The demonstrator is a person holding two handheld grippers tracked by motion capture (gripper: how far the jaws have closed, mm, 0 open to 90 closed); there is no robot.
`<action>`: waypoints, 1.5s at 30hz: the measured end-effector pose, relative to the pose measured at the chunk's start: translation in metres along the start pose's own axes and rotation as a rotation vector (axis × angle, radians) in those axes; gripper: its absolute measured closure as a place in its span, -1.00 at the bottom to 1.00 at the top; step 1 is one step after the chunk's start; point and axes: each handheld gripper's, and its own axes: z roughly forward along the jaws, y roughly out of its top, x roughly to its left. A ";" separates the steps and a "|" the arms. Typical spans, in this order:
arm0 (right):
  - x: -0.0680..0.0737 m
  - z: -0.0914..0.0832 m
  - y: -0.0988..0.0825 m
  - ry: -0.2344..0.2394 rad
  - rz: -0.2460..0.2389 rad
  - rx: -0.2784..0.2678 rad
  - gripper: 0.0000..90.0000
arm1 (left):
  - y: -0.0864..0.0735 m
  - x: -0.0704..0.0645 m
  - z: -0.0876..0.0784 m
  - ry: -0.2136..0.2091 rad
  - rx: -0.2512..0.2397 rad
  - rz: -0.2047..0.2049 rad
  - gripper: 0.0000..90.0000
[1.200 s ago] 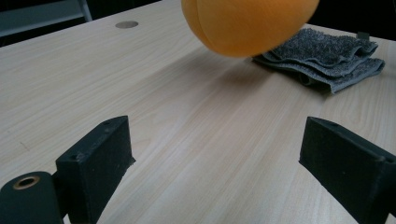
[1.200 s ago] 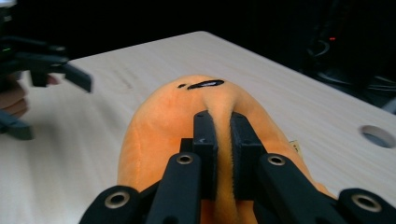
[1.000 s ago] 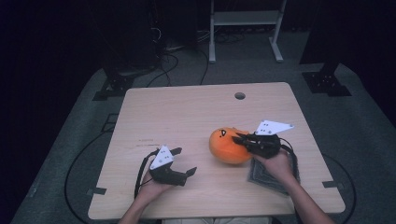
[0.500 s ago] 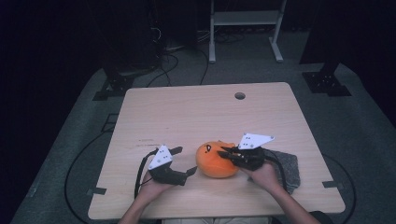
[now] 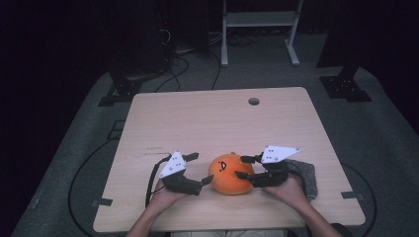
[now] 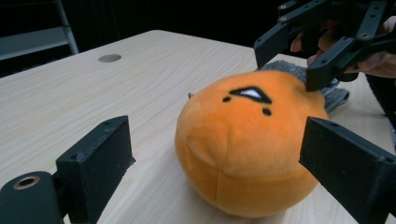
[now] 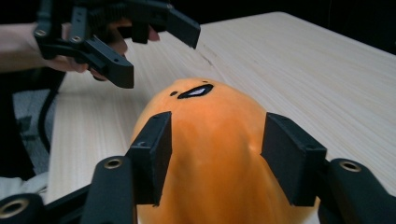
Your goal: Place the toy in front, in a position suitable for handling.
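Left gripper (image 5: 197,169) sits on the table's (image 5: 207,118) near-left part, jaws wide, nothing pinched. Its near jaw tip is just beside the plush's left flank; contact can't be told. In the left gripper view both own jaws stand apart with the plush (image 6: 247,144) ahead between them, not pressed.

Plush (image 5: 230,174) (orange, round, small black face marks on top) rests on the table near the front edge, about mid-width, between the two grippers.

Right gripper (image 5: 245,167) is at the plush's right side, jaws spread. They have just been opening; the plush is between them. In the right gripper view the two pads (image 7: 152,154) flank the plush (image 7: 210,154) close on both sides, but no squeeze shows in the fabric, so released rather than gripped. Its far jaw tip reaches over the plush top.

Grey cloth (image 5: 305,173) lies flat right of the plush, partly under the right hand (image 5: 289,190).
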 end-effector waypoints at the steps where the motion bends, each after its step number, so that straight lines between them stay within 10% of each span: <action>1: -0.001 -0.005 -0.001 -0.005 0.007 -0.012 -0.11 | 0.001 0.000 0.001 -0.007 -0.007 -0.005 -0.81; 15: -0.051 -0.067 -0.048 -0.222 0.092 0.106 -0.07 | 0.017 -0.002 0.025 -0.070 -0.012 0.016 -0.80; 28: -0.071 -0.053 -0.087 -0.241 0.151 0.319 -0.03 | 0.014 -0.004 0.037 -0.079 0.041 0.039 -0.80; 45: -0.068 -0.050 -0.089 -0.244 0.152 0.327 0.79 | 0.011 -0.005 0.042 -0.078 0.107 0.057 -0.80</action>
